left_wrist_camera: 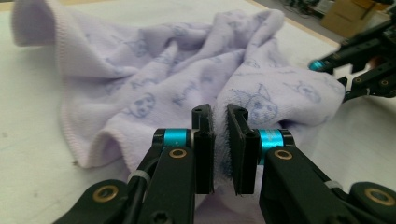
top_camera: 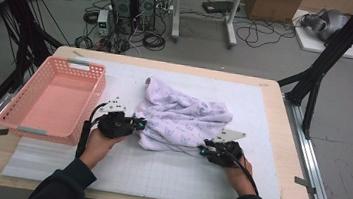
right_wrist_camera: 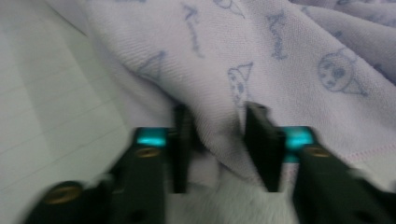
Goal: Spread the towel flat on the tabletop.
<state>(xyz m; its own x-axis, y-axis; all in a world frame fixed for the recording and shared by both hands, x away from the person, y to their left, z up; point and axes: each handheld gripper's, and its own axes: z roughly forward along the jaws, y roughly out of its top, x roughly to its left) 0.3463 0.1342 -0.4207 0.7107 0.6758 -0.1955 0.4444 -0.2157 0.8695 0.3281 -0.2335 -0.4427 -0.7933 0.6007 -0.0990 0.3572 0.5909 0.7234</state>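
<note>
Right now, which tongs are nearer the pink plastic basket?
The left tongs, gripping the lilac printed towel beside the pink basket; the right tongs grip farther off.

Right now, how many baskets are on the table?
1. The pink basket sits at the table's left side, left of the crumpled lilac towel. None looks hidden, though the towel could cover something small.

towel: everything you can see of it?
The towel is pale lilac terry-like cloth, printed with small blue cartoon faces and words, with a stitched hem. It lies crumpled in loose folds on the white mat, right of the pink basket, one corner curled up at the far side. The left hand-held gripper is shut on a fold at its near left edge; the right hand-held gripper has cloth between its jaws at the near right edge.
</note>
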